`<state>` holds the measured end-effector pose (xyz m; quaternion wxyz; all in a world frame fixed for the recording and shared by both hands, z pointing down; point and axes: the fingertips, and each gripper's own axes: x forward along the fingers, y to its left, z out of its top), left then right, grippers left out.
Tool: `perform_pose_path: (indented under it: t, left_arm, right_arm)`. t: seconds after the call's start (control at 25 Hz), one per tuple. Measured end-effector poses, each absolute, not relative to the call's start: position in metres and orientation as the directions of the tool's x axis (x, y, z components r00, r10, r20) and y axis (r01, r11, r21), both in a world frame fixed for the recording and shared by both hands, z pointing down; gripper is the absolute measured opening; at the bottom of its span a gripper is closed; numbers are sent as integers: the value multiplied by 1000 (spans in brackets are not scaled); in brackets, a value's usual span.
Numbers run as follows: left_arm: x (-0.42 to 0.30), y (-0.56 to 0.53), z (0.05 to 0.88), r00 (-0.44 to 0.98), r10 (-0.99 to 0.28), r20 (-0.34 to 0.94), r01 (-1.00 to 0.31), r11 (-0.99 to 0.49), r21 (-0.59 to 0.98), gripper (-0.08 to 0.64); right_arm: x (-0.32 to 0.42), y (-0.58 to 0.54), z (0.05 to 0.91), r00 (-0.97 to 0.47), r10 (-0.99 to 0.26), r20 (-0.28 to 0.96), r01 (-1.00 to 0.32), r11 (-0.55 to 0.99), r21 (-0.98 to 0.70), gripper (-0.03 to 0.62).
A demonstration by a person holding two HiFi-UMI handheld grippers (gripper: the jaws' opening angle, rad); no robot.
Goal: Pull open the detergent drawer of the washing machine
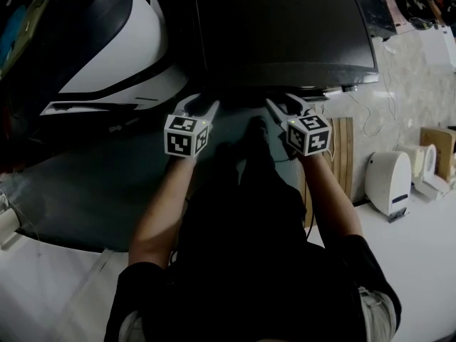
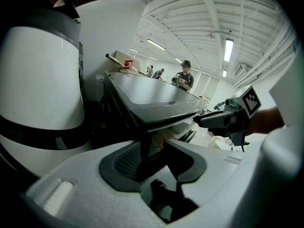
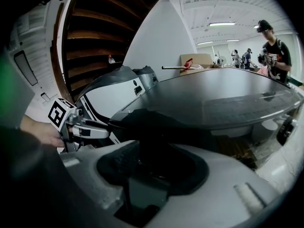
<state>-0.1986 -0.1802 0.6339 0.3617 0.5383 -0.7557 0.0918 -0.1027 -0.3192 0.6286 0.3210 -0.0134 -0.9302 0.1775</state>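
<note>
The washing machine [image 1: 285, 27] is a dark box at the top middle of the head view; its front edge [image 1: 285, 77] lies in shadow and I cannot pick out the detergent drawer. Just below that edge, my left gripper [image 1: 199, 107] stands open and empty. My right gripper [image 1: 283, 103], beside it, is open too, with nothing between its fingers. In the left gripper view the machine's top [image 2: 152, 96] runs ahead and the right gripper [image 2: 213, 119] shows at the right. The right gripper view has the machine's lid [image 3: 213, 96] ahead and the left gripper [image 3: 92, 127] at the left.
A rounded white and black appliance [image 1: 121, 41] stands left of the machine. At the right are a wooden slatted board [image 1: 343, 155] and a small white device [image 1: 388, 180] on the pale floor. People [image 2: 184, 77] stand far behind the machine, near a cardboard box [image 3: 194, 60].
</note>
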Motion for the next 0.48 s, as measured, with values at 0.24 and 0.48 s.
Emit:
perform_pose_path:
  t: [0.24,0.48]
  left_arm:
    - [-199,-179,636,-145,-747,649,-884,392,253,160]
    - [-200,-184,635,-139,-749,647,-888,383,253,171]
  right_arm:
    - [-103,-319,631,-779,172,603,-55,939,-340,173]
    - [-107,-321,636,-768,146,623,-68,949,-306,173]
